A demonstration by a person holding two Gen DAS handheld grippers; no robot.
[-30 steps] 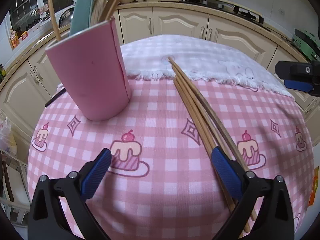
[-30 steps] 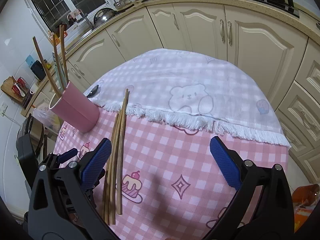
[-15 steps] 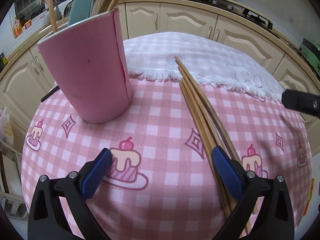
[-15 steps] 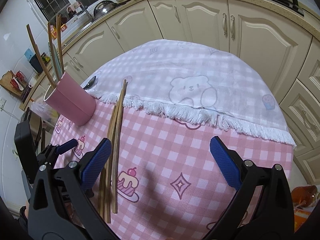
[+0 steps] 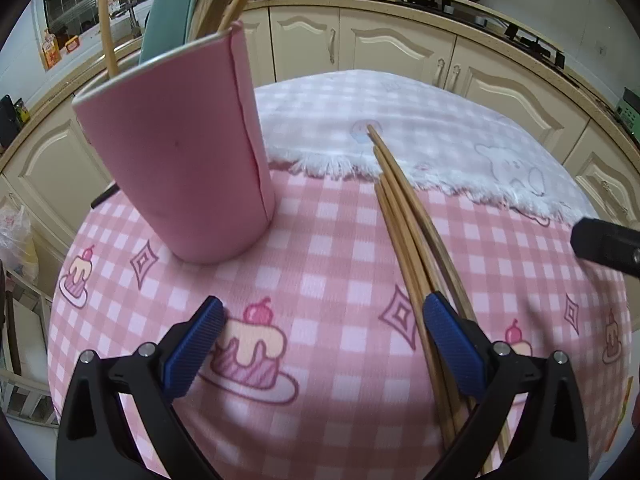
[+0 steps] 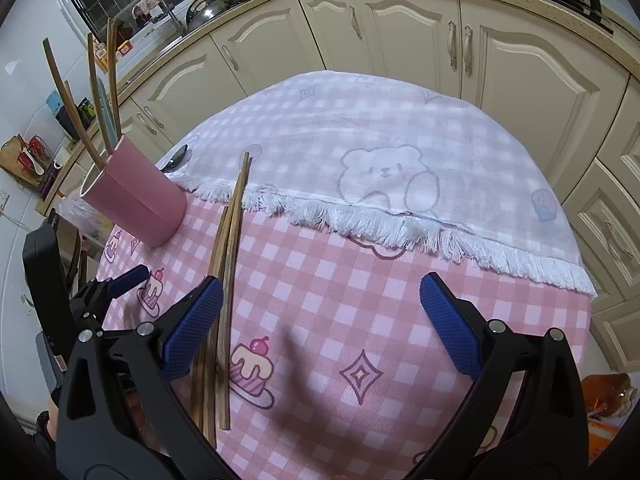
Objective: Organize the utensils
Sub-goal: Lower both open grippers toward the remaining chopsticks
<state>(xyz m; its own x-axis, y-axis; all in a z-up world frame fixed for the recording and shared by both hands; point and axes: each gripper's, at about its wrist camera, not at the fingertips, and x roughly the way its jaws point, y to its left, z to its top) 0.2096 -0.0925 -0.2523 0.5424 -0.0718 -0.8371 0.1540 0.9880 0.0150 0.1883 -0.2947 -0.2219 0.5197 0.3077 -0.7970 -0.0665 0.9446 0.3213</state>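
Cream kitchen cabinets (image 6: 408, 40) fill the background behind a counter (image 6: 400, 300) covered with a pink checked cloth (image 5: 320, 264), and a white fringed towel (image 6: 380, 152) lies over its far part. In the left wrist view a pink cup (image 5: 180, 160) stands upright at upper left of the frame, with chopsticks and a teal utensil (image 5: 168, 12) standing in it. A bundle of wooden chopsticks (image 5: 404, 216) lies flat on the cloth right of the cup, apart from it, with the far tips on the towel. The left tool (image 5: 324, 344) has its jaws wide apart over the cloth, and its right finger is just beside the bundle. The right tool (image 6: 320, 320) is also wide apart and holds nothing; the chopsticks pass by its left finger at lower left of its frame.
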